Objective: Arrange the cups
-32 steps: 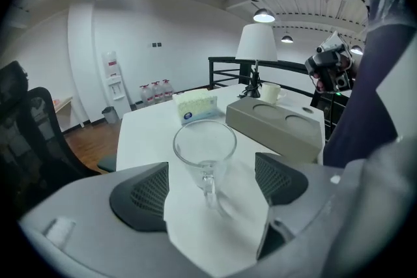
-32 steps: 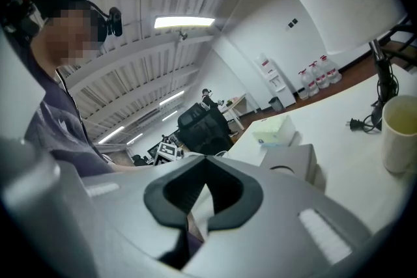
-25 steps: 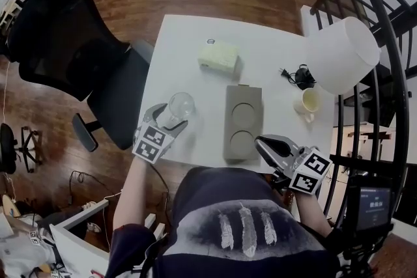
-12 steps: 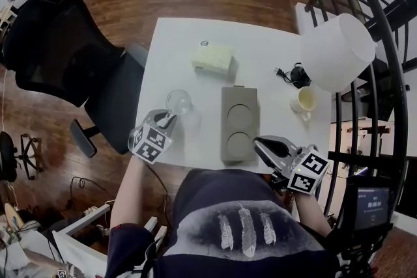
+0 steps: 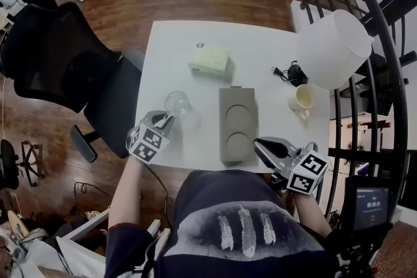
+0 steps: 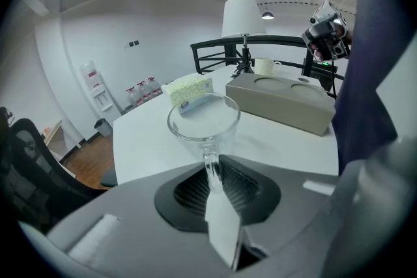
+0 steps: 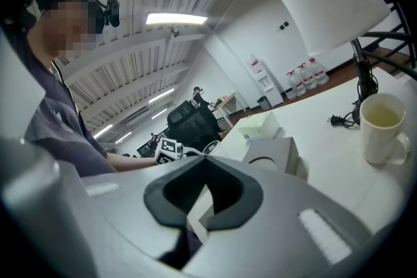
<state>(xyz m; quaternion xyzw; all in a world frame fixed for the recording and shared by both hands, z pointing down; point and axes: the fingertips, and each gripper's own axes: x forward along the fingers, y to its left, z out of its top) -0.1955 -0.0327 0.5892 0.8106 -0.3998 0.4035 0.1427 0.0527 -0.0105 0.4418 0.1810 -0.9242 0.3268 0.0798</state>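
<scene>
L fingers (image 6: 223,231) newly on cup handle (image 6: 210,165)

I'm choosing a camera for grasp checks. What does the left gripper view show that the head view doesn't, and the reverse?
Only the left gripper view: the left tool, whose jaws have just been closing, pinching the glass cup by its handle. Only the head view: the white mug's pale inside and the tool's marker cube. Both: the cup, the mug, the grey two-hollow holder, tissue box, lamp and white table.
</scene>
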